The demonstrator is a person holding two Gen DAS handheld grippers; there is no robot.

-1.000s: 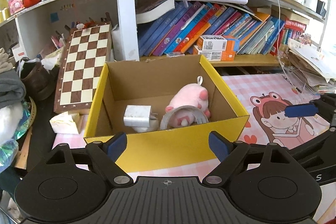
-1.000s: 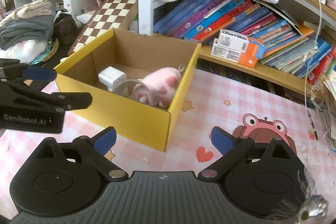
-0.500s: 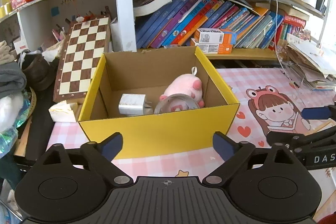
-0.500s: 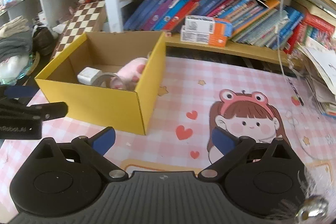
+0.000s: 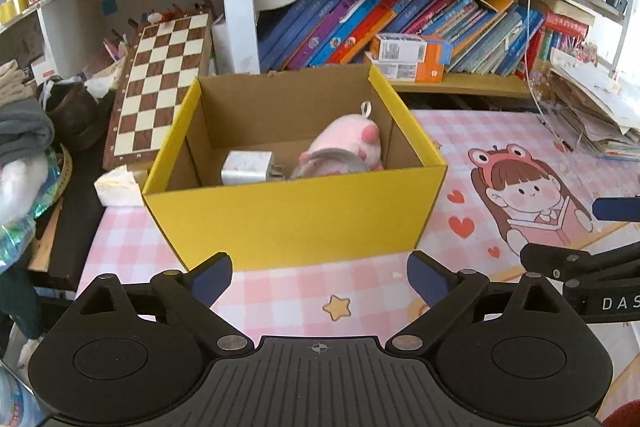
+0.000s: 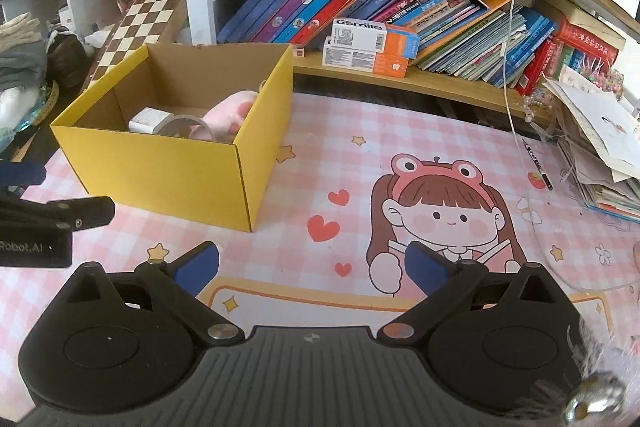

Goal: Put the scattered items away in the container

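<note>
Both claws hang empty with their blue-padded jaws spread wide: the left gripper (image 5: 320,277) hovers low over the pink checked mat (image 5: 280,301), and the right gripper (image 6: 312,265) hovers over the cartoon girl print (image 6: 444,215). From the left claw the yellow cardboard box (image 5: 296,215) sits dead ahead at twelve o'clock, near, its long axis running across the view; from the right claw the same box lies at ten o'clock, farther off, so the left hand looks the nearer one. Inside the box, against its floor, lie a pink plush toy (image 5: 348,143) at about one o'clock of the cavity, a white charger block (image 5: 246,167) at eleven, and a roll of clear tape (image 5: 328,165) leaning between them, touching the plush. The box is stiff corrugated board, matte yellow outside and raw brown inside; the plush is soft and rounded, the charger hard and square-edged, the tape glossy and ring-shaped. No loose item shows on the mat in either view, so the tidying looks close to finished, though the mat's near corners are hidden by the grippers
</note>
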